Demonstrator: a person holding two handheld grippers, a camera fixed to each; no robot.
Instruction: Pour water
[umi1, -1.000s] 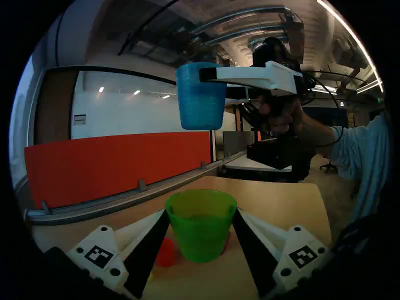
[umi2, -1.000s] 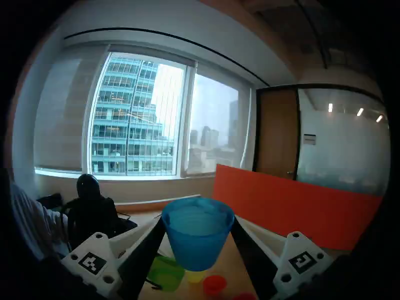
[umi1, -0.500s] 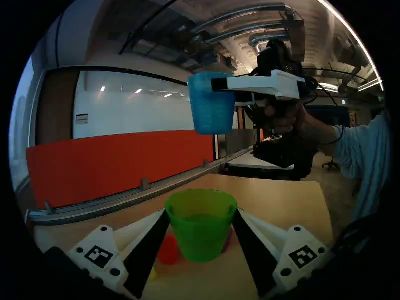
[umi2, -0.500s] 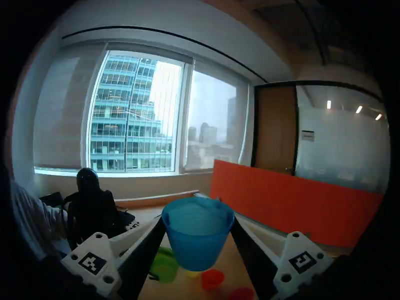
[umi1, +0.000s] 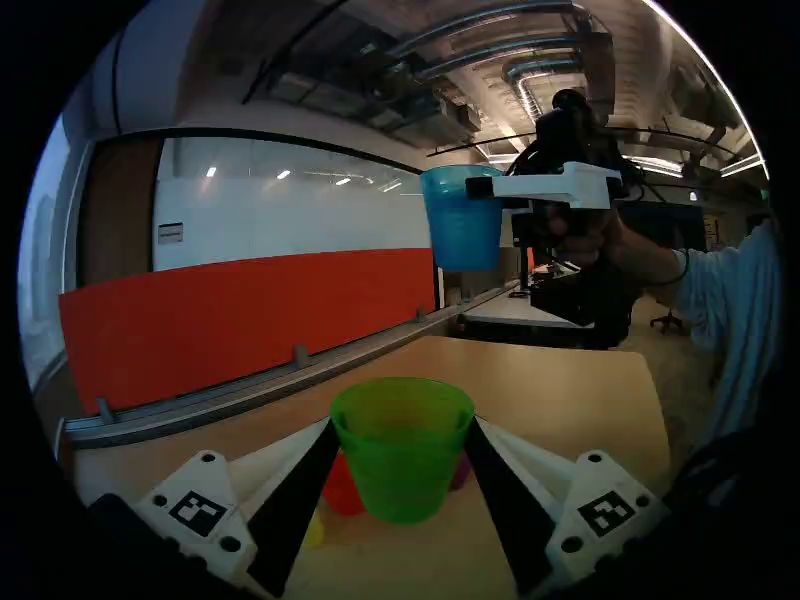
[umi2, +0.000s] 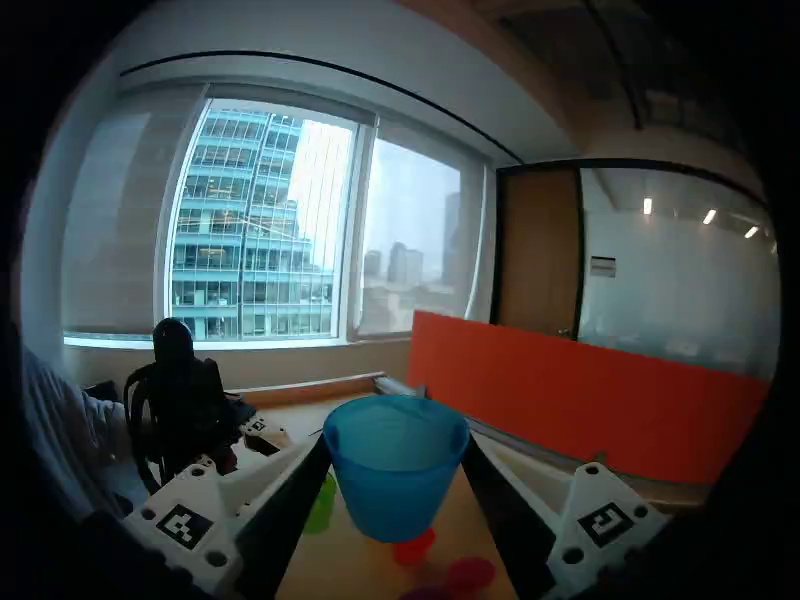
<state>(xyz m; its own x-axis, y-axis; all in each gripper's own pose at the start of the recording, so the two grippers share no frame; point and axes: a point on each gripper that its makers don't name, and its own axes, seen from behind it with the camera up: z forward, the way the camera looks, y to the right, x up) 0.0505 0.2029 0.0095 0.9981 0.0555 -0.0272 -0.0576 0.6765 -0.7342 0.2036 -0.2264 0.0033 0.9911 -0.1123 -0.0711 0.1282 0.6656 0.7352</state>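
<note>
the left tool (umi1: 400, 438) was clenched on an upright green cup (umi1: 402, 475) over the desk (umi1: 570, 385). the right tool (umi2: 396, 448) grasped an upright blue cup (umi2: 396, 490), held higher, well apart from the green cup.

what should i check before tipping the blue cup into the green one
1. Jaws of the right gripper clamp the blue cup: ok.
2. Jaws of the left gripper clamp the green cup: ok.
3. The blue cup is upright, nothing spilling: ok.
4. The blue cup is over the green cup's mouth: not ok, it hangs higher, off to one side and farther away.
5. Water level in the blue cup: cannot tell.
6. Room left in the green cup: cannot tell.
</note>
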